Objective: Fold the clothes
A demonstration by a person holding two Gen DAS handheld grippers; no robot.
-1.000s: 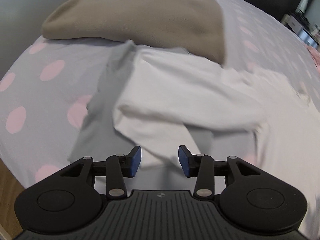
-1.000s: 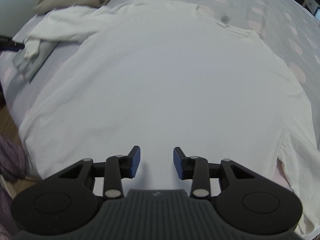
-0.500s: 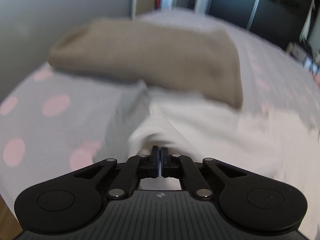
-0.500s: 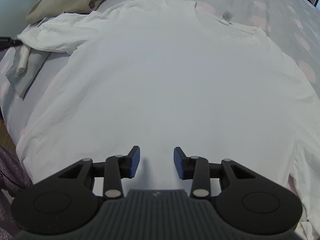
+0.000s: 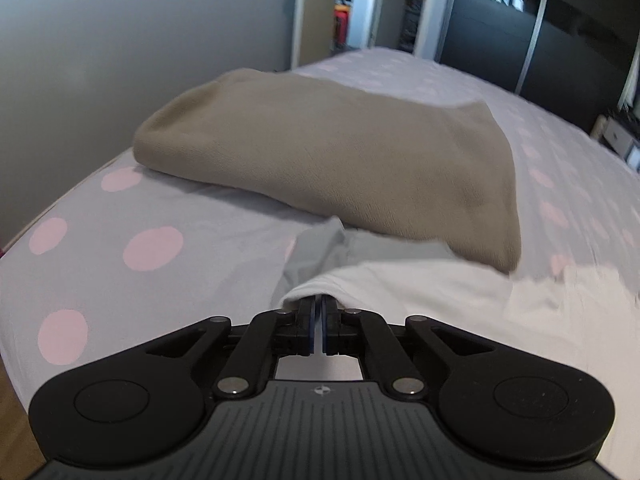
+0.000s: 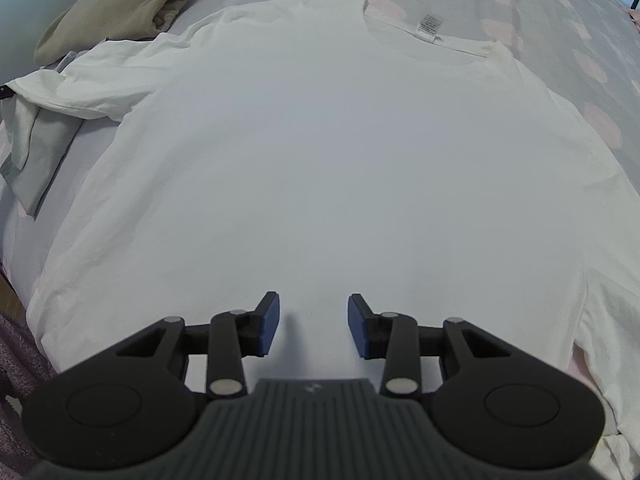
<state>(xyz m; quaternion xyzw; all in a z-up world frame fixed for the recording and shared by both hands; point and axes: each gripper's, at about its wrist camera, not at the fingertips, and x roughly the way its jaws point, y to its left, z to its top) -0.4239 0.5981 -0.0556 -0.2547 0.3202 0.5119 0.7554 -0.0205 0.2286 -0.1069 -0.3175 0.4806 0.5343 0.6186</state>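
The left gripper (image 5: 319,325) is clamped on the end of the left sleeve (image 5: 316,289) of a white T-shirt (image 6: 320,160), its blue pads pressed together with a thin fold of white cloth pinched between them; the sleeve runs away from the pads to the right, across the bed sheet (image 5: 132,216), which is grey with pink dots; a grey patch of cloth (image 5: 320,248) lies just past the pinched sleeve end, between it and a folded tan garment (image 5: 340,152); the tan garment rests on the sheet just beyond the sleeve, its near right corner overlapping the white cloth; behind the bed stand a grey wall (image 5: 120,40), an open doorway and dark wardrobe doors (image 5: 520,32)

The right gripper (image 6: 313,326) hangs over the lower body of the T-shirt with its jaws apart and nothing between them, the blue pads clear of the cloth; the T-shirt lies spread flat on the bed, neckline (image 6: 424,36) and its label at the far end, hem toward the camera; in the right wrist view the left sleeve (image 6: 100,76) reaches out to the upper left, rumpled, toward the tan garment (image 6: 120,4); the right sleeve (image 6: 604,332) lies at the lower right edge
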